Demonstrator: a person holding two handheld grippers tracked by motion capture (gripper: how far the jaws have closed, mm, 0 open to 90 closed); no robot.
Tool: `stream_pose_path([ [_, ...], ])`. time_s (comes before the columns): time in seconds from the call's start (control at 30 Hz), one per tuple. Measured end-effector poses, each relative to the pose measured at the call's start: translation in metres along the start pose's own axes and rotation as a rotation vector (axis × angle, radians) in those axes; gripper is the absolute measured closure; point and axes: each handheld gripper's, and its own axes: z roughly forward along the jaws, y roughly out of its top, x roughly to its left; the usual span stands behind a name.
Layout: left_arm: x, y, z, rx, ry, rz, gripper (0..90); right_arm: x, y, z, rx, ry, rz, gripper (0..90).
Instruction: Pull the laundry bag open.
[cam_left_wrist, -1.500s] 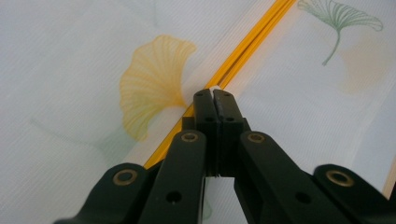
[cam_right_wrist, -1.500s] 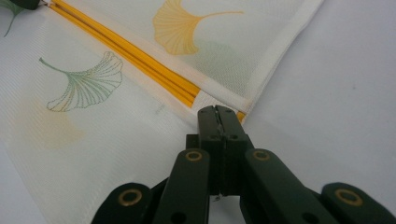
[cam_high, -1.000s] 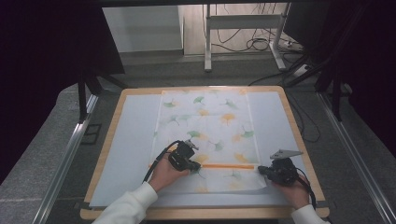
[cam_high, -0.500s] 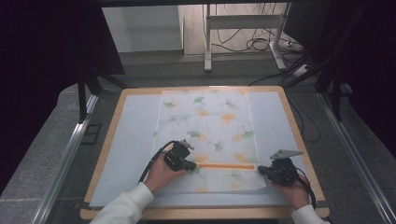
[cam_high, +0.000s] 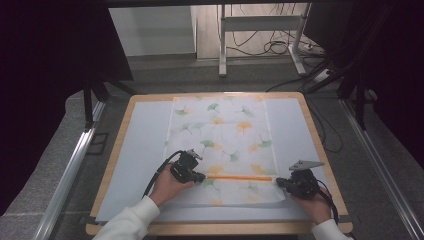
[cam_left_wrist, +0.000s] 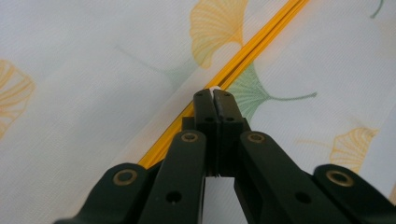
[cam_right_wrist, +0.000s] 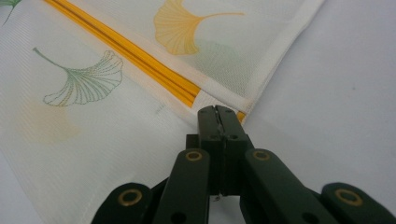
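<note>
A white mesh cloth bag (cam_high: 225, 130) printed with green and orange ginkgo leaves lies flat on the mat. An orange zipper (cam_high: 240, 177) runs across its near part. My left gripper (cam_high: 202, 177) sits at the zipper's left end. In the left gripper view the gripper (cam_left_wrist: 214, 92) is shut on a small white pull at the zipper (cam_left_wrist: 261, 42) line. My right gripper (cam_high: 279, 182) is at the zipper's right end. In the right gripper view the gripper (cam_right_wrist: 216, 109) is shut on the bag's edge (cam_right_wrist: 247, 105), where the zipper (cam_right_wrist: 130, 53) stops.
The bag rests on a pale blue mat (cam_high: 140, 150) over a wooden board (cam_high: 320, 150). Bare mat lies on both sides of the bag. Metal rails (cam_high: 70, 165) flank the table, and cables (cam_high: 270, 47) lie on the floor behind.
My left gripper has slid a little to the left along the zipper line and nearer the person. The visible orange strip is slightly longer. The right gripper has stayed put.
</note>
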Motion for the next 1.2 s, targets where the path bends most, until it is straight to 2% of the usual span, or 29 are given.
stream_pose_path([
  [1.2, 0.025, -0.023, -0.02, 0.004, 0.042, -0.047, 90.0, 0.0, 0.0, 0.0, 0.001, 0.001, -0.003, 89.8],
])
